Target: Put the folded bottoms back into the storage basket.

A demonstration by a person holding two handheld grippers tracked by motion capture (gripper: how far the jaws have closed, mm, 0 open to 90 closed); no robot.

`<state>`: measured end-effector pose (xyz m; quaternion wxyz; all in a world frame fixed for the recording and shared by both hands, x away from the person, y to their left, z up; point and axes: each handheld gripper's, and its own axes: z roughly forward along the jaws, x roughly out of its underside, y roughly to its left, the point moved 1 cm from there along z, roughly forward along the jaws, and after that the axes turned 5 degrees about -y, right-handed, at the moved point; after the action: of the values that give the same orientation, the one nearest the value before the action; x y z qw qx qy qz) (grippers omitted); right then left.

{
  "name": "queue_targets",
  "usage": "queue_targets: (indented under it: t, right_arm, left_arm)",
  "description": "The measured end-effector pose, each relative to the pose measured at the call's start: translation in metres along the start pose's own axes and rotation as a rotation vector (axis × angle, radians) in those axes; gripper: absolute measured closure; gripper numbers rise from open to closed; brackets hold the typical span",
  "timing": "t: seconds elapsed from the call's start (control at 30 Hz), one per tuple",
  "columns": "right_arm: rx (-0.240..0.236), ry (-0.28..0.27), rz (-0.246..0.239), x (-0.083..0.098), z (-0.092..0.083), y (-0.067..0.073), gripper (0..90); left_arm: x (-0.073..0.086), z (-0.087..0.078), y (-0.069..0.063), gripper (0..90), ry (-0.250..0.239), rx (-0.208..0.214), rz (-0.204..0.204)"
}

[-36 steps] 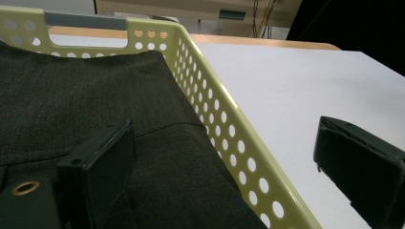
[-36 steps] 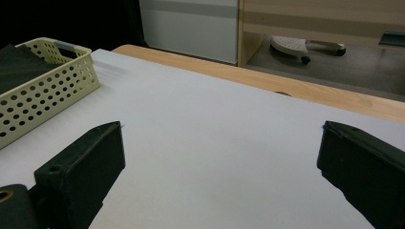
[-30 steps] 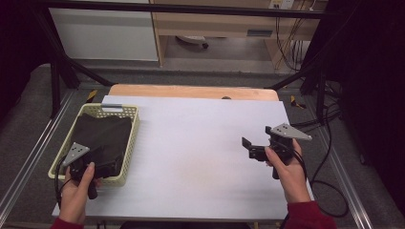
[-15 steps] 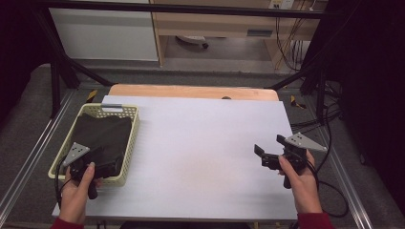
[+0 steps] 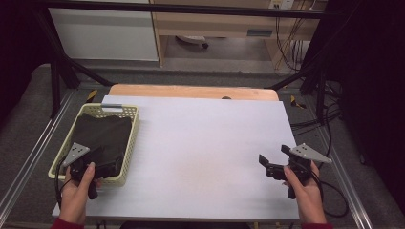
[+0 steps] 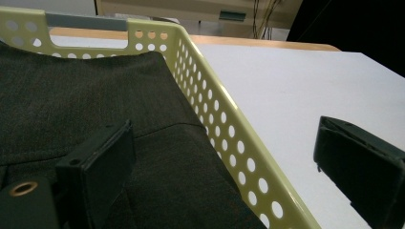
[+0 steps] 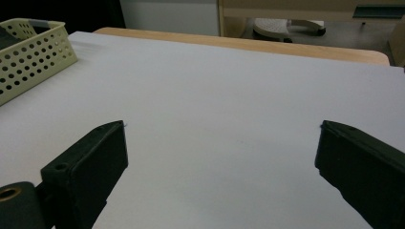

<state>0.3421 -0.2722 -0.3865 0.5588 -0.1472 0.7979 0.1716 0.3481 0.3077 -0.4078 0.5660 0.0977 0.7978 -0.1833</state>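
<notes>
A dark cloth (image 5: 102, 138) is seen lying folded inside the yellow basket (image 5: 131, 138) at the left side of the white table (image 5: 205, 143). The left gripper (image 6: 229, 171) is held wide open over the basket's near right wall, with one jaw above the cloth and the other jaw outside above the table. The right gripper (image 7: 222, 167) is held wide open and empty above the bare table, well apart from the basket.

- In the left gripper view, we lose the dark cloth (image 6: 90, 109) and the basket (image 6: 224, 129) at the frame's edges.
- In the high view, the left claw (image 5: 102, 164) hides part of the cloth.
- We cannot identify the small dark spot (image 5: 226, 98) at the table's (image 5: 205, 143) far edge.
</notes>
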Motion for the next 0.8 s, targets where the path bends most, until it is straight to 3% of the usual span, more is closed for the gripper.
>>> queue_targets:
  t: [0.6,0.8]
  right_arm:
    - [-0.037,0.023,0.01,0.029,0.003,0.009,4.7]
    - [-0.057,0.045,-0.009,0.038,0.007,0.017,4.9]
  left_arm:
    - [0.0,0.0,0.001,7.6,-0.016,-0.004,-0.004]
    - [0.0,0.0,0.001,7.6,-0.015,-0.004,-0.001]
